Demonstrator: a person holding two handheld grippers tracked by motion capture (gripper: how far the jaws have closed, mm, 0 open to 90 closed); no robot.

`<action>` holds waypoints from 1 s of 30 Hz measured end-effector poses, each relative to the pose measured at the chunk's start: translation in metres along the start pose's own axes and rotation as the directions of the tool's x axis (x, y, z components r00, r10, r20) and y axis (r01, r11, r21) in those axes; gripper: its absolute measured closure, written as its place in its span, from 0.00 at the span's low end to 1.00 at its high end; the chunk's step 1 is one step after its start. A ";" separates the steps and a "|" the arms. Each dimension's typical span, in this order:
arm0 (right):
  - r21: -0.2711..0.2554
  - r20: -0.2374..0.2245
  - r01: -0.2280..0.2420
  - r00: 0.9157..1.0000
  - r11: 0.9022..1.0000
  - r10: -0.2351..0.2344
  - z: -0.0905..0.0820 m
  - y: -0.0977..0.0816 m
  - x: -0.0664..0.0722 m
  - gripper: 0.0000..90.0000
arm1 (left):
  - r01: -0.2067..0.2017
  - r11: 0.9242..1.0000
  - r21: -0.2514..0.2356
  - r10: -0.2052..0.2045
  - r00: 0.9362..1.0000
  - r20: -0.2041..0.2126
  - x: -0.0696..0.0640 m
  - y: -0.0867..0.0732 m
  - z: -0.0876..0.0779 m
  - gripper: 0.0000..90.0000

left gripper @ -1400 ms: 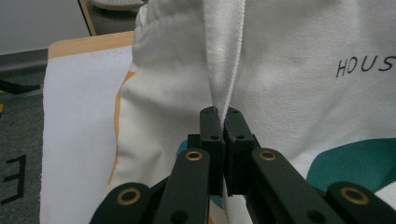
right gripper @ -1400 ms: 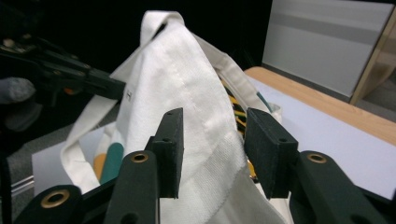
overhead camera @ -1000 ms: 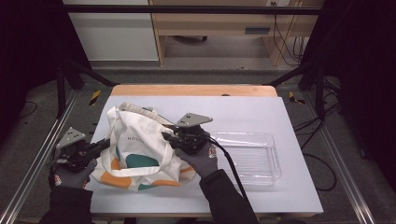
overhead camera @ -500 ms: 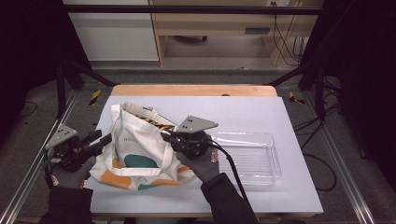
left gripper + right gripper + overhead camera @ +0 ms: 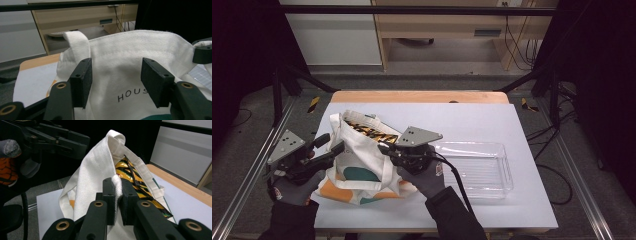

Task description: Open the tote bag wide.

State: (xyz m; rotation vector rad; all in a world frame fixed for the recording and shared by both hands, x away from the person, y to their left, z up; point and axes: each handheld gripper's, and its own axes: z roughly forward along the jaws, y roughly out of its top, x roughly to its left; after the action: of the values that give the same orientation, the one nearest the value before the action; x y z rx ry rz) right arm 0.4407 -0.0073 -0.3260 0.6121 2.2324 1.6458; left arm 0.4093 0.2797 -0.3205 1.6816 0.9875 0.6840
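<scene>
Two grippers are working one white tote bag (image 5: 362,160). Your right gripper (image 5: 117,195) is pinching the bag's rim tight between its pads, lifting that edge so the mouth is gaping. Your left gripper (image 5: 115,80) has just been opening; its jaws are standing wide with nothing between them, the bag's cloth wall just ahead. Past your right jaws, a yellow-and-black striped packet (image 5: 132,177) is sitting inside the bag. Beyond the right gripper's far side, a clear plastic tray (image 5: 482,167) is lying empty, so unloading looks barely begun: the packet is still waiting to come out.
</scene>
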 end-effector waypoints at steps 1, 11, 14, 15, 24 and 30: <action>0.002 0.000 0.003 1.000 1.000 -0.003 0.000 0.000 0.001 0.93 | -0.005 1.000 0.015 0.005 1.000 0.003 -0.001 -0.001 0.004 0.46; 0.000 -0.010 0.009 1.000 1.000 -0.009 0.001 0.000 0.002 0.93 | 0.001 0.993 0.118 -0.003 1.000 0.017 0.005 -0.017 0.025 0.65; 0.002 -0.012 0.012 1.000 1.000 -0.012 0.002 0.000 0.003 0.93 | -0.007 0.990 0.144 0.004 1.000 0.020 0.004 -0.020 0.027 0.82; 0.003 -0.011 0.014 1.000 1.000 -0.014 0.002 0.000 0.003 0.93 | -0.008 0.989 0.149 0.005 1.000 0.025 0.004 -0.020 0.027 0.87; 0.017 -0.017 0.008 1.000 1.000 -0.007 0.001 -0.001 0.006 0.93 | -0.023 0.988 0.154 0.019 0.999 0.028 0.001 -0.024 0.020 0.98; 0.019 -0.026 -0.006 1.000 1.000 0.007 0.002 -0.007 0.009 0.91 | -0.021 0.989 0.144 0.016 0.999 0.039 0.000 -0.029 0.011 0.98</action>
State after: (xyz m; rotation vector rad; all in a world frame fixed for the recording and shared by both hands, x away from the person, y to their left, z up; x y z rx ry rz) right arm 0.4327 -0.0026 -0.3329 0.6070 2.2688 1.6470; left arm 0.4103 0.2783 -0.3517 1.8249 1.0163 0.6031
